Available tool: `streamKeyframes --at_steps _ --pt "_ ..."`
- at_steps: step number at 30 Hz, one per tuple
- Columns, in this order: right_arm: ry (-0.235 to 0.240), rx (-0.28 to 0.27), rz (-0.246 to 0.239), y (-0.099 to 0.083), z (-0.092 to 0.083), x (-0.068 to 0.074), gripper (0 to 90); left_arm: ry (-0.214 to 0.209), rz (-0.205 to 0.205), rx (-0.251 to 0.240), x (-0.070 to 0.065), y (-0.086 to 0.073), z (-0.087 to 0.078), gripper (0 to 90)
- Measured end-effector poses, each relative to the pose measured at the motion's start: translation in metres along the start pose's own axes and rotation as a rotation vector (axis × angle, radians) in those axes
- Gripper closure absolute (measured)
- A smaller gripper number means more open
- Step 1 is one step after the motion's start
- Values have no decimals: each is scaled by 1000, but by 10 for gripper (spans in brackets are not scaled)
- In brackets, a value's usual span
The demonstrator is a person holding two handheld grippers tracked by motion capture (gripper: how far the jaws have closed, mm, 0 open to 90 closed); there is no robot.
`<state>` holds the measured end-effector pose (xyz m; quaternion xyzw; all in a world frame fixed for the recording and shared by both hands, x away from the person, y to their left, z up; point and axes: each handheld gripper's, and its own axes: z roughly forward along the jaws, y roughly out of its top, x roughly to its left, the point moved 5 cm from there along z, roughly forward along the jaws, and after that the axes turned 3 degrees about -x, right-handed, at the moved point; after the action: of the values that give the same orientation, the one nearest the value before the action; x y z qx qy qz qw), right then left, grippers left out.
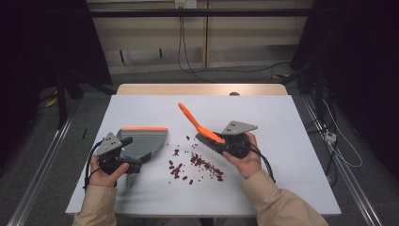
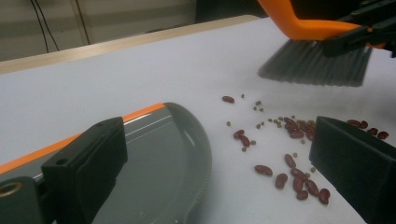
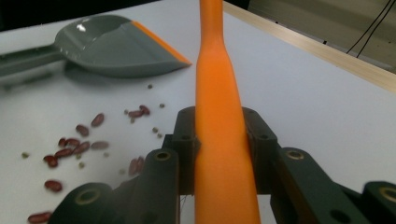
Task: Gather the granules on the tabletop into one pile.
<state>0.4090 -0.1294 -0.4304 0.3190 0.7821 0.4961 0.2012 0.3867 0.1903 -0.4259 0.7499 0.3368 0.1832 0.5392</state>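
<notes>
**Beans are gonna scatter if I rush this**

My right tool (image 3: 219, 140) is clamped tight on the orange brush (image 1: 200, 125), bristles above the beans (image 1: 197, 165) spread mid-desk (image 1: 291, 141). My left tool (image 1: 123, 157) holds the grey dustpan (image 1: 143, 141) by its handle, lip flat, just beside them. Sweep too hard and beans skip past the pan or roll off the edge.
</notes>
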Motion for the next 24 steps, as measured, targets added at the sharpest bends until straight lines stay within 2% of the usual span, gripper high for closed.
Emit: streamKeyframes --at_steps 3,5,11,12,17,24 --pt "5 -3 -17 4 14 -13 711 1 1 2 0 0 0 41" --pt "25 -13 -13 6 25 -22 710 1 2 7 1 -1 0 41" --pt "105 -17 -57 10 63 -37 711 -2 0 8 1 -1 1 41" --pt "125 -24 -56 11 69 -38 711 -3 -6 8 1 -1 1 41" --pt "178 -43 -135 16 94 -37 711 6 -14 6 4 -1 0 41" --pt "243 -30 -205 16 122 -31 711 17 -24 1 7 -1 -2 41"
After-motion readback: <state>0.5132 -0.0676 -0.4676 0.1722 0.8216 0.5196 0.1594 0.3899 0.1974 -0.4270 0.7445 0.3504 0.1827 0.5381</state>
